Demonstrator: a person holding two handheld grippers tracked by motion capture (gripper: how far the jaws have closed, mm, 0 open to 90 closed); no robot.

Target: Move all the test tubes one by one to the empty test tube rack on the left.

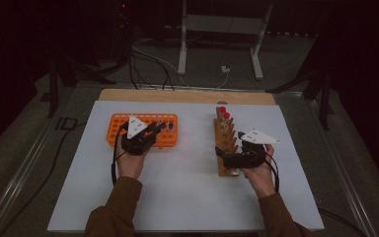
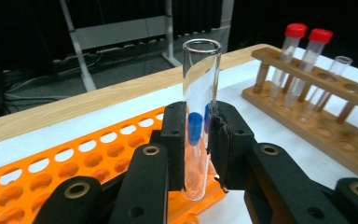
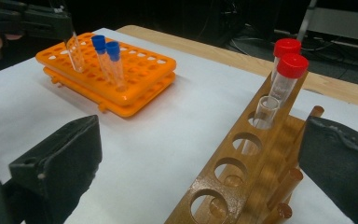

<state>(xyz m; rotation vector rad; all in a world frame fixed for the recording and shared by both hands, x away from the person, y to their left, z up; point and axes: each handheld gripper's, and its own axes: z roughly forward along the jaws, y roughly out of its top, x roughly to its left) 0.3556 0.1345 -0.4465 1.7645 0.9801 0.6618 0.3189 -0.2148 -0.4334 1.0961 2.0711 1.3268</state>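
I have the clear, open-topped glass test tube [image 2: 199, 116] pinched upright at mid-length between my left tongs [image 2: 198, 140], just above the orange plastic rack [image 2: 74, 163]. It is light, stiff, slick and breakable, so I grip gently mid-body. My right tongs [image 3: 200, 177] stand wide around the brown wooden rack [image 3: 242, 177], empty.

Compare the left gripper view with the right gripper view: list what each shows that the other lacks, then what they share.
Left gripper view alone: the left claw shut on an open glass tube, seen close up between its pads.

Right gripper view alone: the right claw open, its jaws wide either side of the wooden rack.

Both: the orange rack, two blue-capped tubes, two red-capped tubes, and the white table sheet.
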